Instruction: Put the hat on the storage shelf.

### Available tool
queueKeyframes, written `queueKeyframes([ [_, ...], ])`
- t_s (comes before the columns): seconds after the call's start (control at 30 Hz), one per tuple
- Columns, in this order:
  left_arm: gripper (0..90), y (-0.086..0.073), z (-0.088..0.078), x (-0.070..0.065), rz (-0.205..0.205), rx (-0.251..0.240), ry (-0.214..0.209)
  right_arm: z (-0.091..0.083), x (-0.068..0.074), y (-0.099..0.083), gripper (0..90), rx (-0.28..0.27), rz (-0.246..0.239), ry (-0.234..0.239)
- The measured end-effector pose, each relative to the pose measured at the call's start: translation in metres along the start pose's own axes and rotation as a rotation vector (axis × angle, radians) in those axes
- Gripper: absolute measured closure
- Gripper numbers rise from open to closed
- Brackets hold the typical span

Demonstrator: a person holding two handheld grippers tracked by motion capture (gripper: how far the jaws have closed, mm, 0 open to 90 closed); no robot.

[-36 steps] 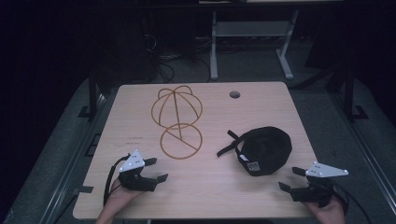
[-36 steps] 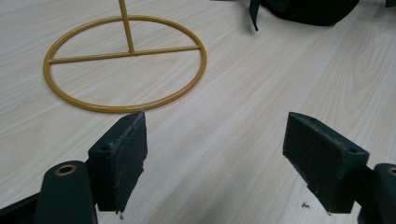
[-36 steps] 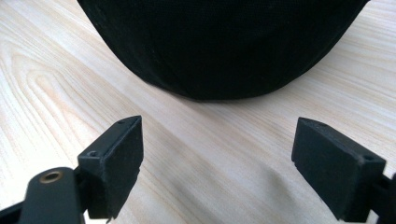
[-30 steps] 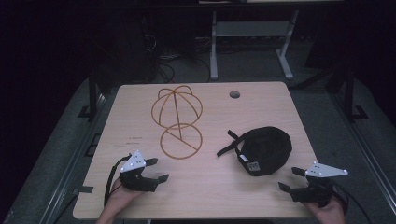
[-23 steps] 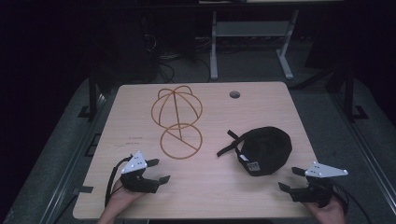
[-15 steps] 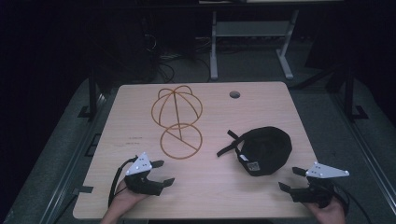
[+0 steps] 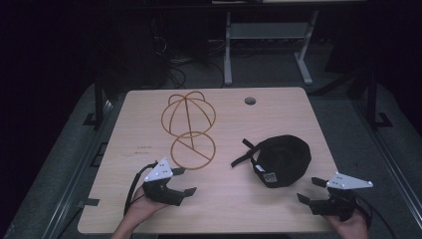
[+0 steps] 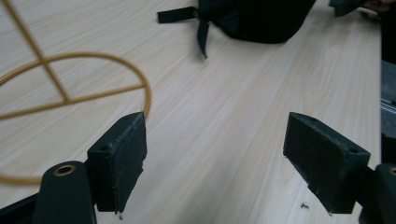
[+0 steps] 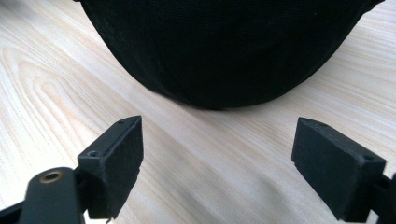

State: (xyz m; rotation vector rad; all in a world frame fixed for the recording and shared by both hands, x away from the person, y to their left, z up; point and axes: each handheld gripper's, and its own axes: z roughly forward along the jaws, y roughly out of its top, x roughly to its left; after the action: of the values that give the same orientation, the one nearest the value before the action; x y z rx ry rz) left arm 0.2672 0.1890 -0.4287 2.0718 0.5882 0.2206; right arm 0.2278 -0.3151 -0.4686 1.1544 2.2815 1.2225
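Over the last second the left gripper [image 7: 182,180] has slid forward and to the right across the table [image 7: 149,129], closing on the near ring of the gold wire frame [image 7: 189,130], while the right gripper [image 7: 312,190] has stayed parked at the near right corner. Both tools have their jaws spread wide with nothing between them. The wire frame is thin, round-section metal of a brassy yellow: a flat ring crossed by a straight spoke lies on the wood, and behind it rises a dome of curved hoops, the whole standing left of centre. The black cap [image 7: 281,160] sits right of centre, a soft, matte fabric dome with a loose strap trailing to its left and a small pale label on its near side. The table top is pale laminate with a fine, straight wood grain and a round cable hole near its far edge. The high view gives the full layout and the grey three-cornered plates on both tools; the left gripper view adds that the left gripper [image 8: 215,154] has its one blocky, foam-like pad just beside the ring of the wire frame [image 8: 70,98], though whether they touch cannot be told, and shows the black cap [image 8: 252,18] and its strap further off. The right gripper view shows the right gripper [image 9: 217,163] facing the rounded edge of the black cap [image 9: 219,46], near but apart from it, with the weave of the cloth faintly visible.
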Motion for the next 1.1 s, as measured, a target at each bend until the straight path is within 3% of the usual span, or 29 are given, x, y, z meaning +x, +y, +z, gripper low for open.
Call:
queueKeyframes([
  [0.37, 21.1, 0.024, 0.023, -0.012, 0.044, 0.015, -0.061, -0.002, 0.001, 0.0, 16.3, -0.02, 0.002, -0.003],
  [0.5, 20.9, 0.035, 0.035, -0.018, 0.06, 0.026, -0.103, -0.002, 0.002, 0.0, 16.3, -0.019, 0.001, 0.004],
  [0.93, 21.5, 0.083, 0.077, -0.042, 0.157, 0.071, -0.202, -0.002, 0.001, 0.0, 16.4, -0.02, -0.004, 0.01],
  [1.1, 21.4, 0.099, 0.09, -0.049, 0.171, 0.088, -0.225, -0.002, 0.0, 0.0, 16.4, -0.021, -0.004, 0.014],
])
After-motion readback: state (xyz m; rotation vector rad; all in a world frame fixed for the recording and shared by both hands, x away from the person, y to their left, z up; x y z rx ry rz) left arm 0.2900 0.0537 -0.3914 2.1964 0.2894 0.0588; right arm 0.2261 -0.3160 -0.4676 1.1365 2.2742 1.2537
